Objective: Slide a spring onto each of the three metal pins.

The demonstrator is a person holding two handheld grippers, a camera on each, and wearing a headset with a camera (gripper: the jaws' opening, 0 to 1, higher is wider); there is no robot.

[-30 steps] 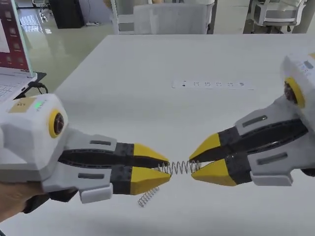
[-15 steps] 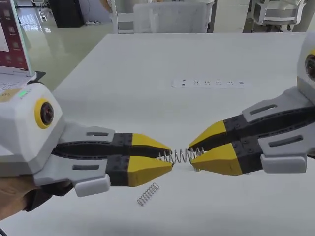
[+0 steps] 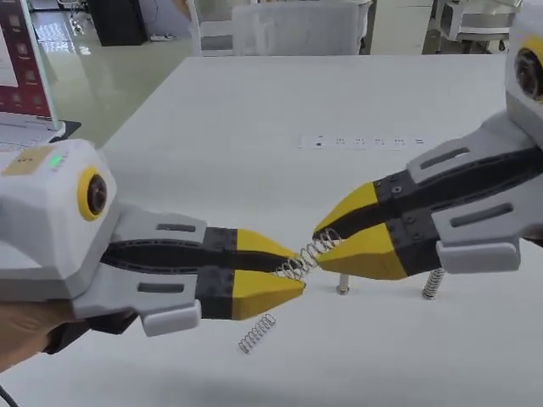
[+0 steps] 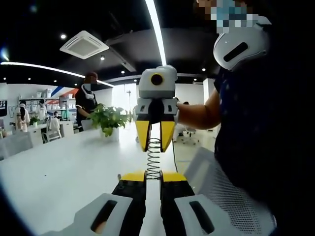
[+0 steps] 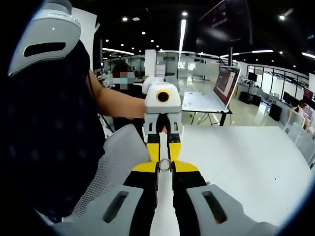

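Your left gripper and right gripper had matt yellow plastic tips on smooth grey plastic shells. The thin coiled wire spring gleamed as bare metal, and the white tabletop looked smooth and matt.

Three cameras trained on one close meeting point

The head view looks forward and down on the table from near, with the left gripper entering from 8 o'clock and the right gripper from 3 o'clock. Each gripper view looks along its own jaws straight at the other gripper, very near. The person's body sits at 3 o'clock in the left gripper view and at 9 o'clock in the right. All three views share the spring between the tips.
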